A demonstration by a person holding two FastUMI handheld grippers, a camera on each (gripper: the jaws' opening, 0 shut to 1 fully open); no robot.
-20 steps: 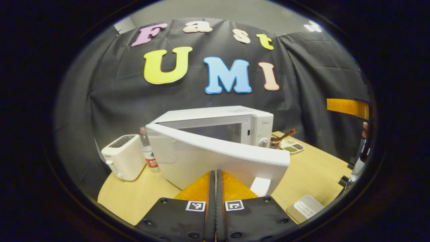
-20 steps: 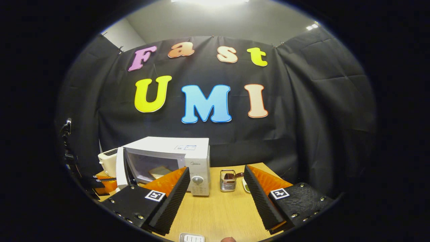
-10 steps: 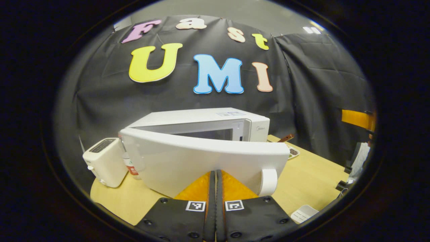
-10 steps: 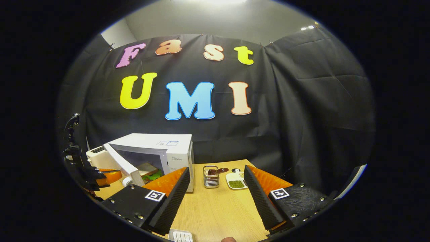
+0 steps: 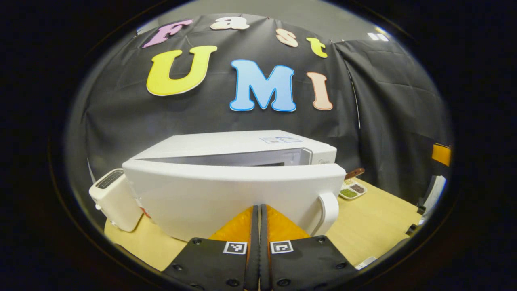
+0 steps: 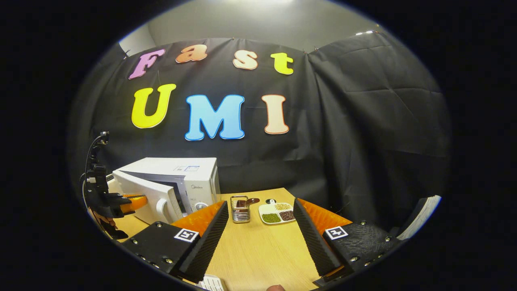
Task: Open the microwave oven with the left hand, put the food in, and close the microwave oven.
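The left hand-held gripper (image 5: 259, 210), its fingers closed flat together with nothing between them, presses its tips against the outside of the microwave door (image 5: 226, 194), which stands slightly ajar on the microwave oven (image 5: 242, 141) on the table (image 6: 258, 250). The right hand-held gripper (image 6: 260, 210) hangs released and empty, to the right of the microwave oven, near a metal basket (image 6: 240, 210) and a divided dish (image 6: 277, 212); a white toaster (image 5: 114, 198) stands left of the microwave oven.

A small brand mark on the microwave (image 5: 258, 149) — seemingly too blurred to read.
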